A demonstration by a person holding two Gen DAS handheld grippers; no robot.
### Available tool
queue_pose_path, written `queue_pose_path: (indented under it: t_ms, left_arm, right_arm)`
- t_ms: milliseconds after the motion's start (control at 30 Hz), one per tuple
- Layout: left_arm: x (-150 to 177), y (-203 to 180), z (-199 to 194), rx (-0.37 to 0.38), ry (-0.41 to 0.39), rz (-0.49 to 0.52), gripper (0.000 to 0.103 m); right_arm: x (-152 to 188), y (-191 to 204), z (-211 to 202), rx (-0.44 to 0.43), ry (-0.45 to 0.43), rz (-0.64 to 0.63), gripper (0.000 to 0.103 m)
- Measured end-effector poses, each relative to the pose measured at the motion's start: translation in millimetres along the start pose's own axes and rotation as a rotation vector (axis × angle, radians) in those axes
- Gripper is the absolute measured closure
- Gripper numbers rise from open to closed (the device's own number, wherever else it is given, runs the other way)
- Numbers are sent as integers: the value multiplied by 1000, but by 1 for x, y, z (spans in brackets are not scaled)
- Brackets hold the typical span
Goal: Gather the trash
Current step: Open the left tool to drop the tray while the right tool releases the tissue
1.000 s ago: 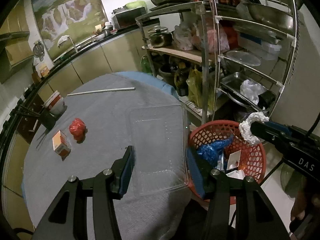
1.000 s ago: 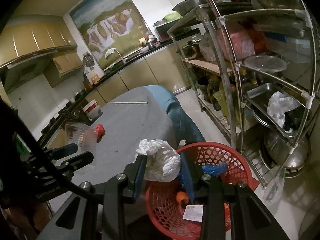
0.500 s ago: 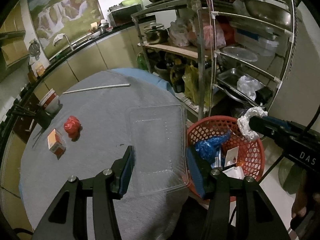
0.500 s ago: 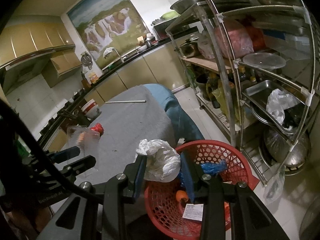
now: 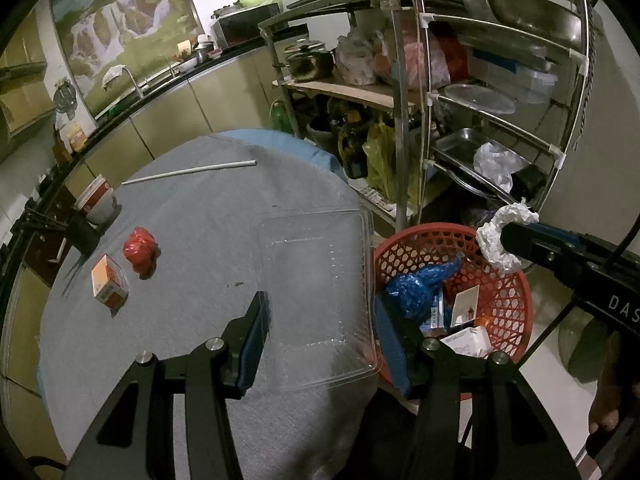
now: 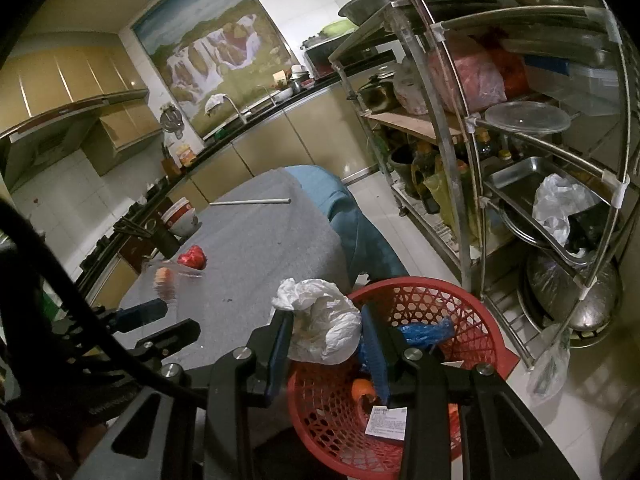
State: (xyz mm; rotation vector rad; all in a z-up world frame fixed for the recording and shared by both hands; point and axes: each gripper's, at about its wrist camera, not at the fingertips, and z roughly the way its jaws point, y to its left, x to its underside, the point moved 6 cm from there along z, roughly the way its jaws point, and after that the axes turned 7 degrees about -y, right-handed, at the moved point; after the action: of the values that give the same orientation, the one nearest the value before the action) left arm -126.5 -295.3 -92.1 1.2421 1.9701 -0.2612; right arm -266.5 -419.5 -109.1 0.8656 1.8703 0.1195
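Note:
My left gripper [image 5: 320,316] is shut on a clear plastic tray [image 5: 316,280], held above the grey table's right edge beside the red trash basket [image 5: 508,292]. My right gripper [image 6: 326,340] is shut on a crumpled white paper wad [image 6: 320,324], held over the basket's near rim [image 6: 420,280]; the wad also shows in the left wrist view [image 5: 500,236]. The basket holds a blue bag [image 5: 420,284], cartons and cards. On the table lie a red crumpled wrapper [image 5: 140,250] and a small orange-and-white box [image 5: 108,284].
A white stick [image 5: 188,171] lies far on the table [image 5: 200,220]. A bowl [image 5: 96,200] stands at its left edge. A metal shelf rack [image 5: 460,120] full of pots, bags and trays stands right behind the basket. A kitchen counter runs along the back.
The left gripper with the clear tray has shifted slightly back and left from the basket. The right gripper holds the paper wad steady over the basket.

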Motion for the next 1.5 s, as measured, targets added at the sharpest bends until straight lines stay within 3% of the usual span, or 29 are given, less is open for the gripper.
queue_pose_path:
  t_ms: [1500]
  left_arm:
    - [3, -4, 2, 1, 12, 21, 48]
  right_arm:
    - [7, -4, 4, 6, 13, 25, 64]
